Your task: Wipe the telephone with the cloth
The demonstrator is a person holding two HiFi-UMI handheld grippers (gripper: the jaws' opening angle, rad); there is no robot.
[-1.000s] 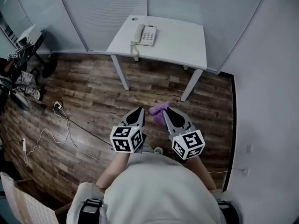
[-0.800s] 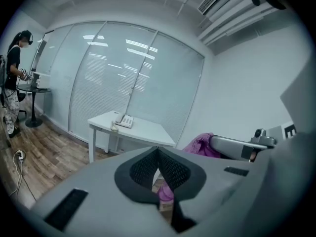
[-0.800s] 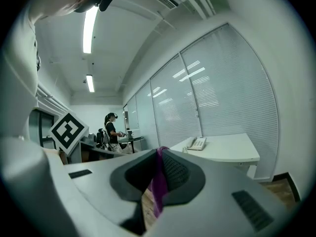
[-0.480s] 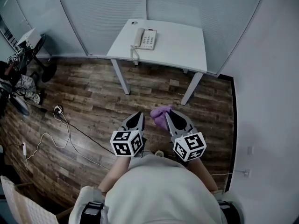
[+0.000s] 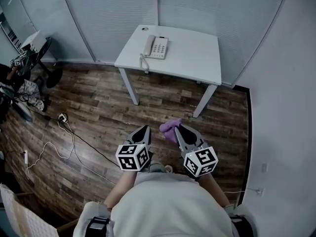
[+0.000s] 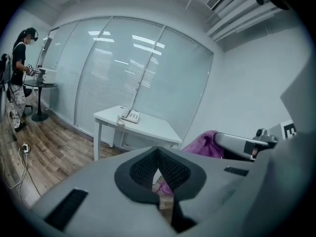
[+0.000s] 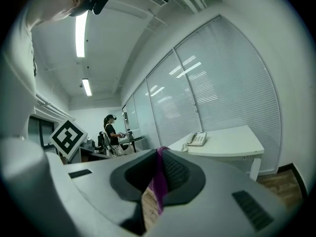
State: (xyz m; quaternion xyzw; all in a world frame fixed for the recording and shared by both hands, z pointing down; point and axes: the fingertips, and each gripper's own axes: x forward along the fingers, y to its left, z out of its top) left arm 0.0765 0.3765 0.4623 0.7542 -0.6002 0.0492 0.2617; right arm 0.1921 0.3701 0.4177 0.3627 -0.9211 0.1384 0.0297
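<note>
Both grippers are held low in front of the person, over the wood floor point(image 5: 94, 107) and well apart from the desk; the telephone point(image 5: 157, 47) sits at the back left of the white tabletop point(image 5: 195, 53), handset in its cradle, coiled cord hanging over the front edge; the keypad is too small to read, so I can't make out any brand.

The right gripper point(image 5: 177, 128) has its jaws closed on the purple cloth point(image 5: 169, 126); in the right gripper view a thin strip of it runs down between the pads, and in the head view the rest bunches out past the tips, towards the left gripper.

The left gripper point(image 5: 146, 128) has its jaws closed together with nothing in them; the bit of purple seen through its gap is just the cloth hanging beyond it.

The only "print" around is the black-and-white square markers on the cubes, left cube point(image 5: 133, 157) and right cube point(image 5: 200, 161); patterns, not words.

Other stuff: glass partition with blinds point(image 5: 113, 14) behind the desk; a white cable point(image 5: 49, 144) snaking over the floor on the left; another person point(image 6: 19, 78) standing at a small round table point(image 6: 39, 85) far off to the left.
</note>
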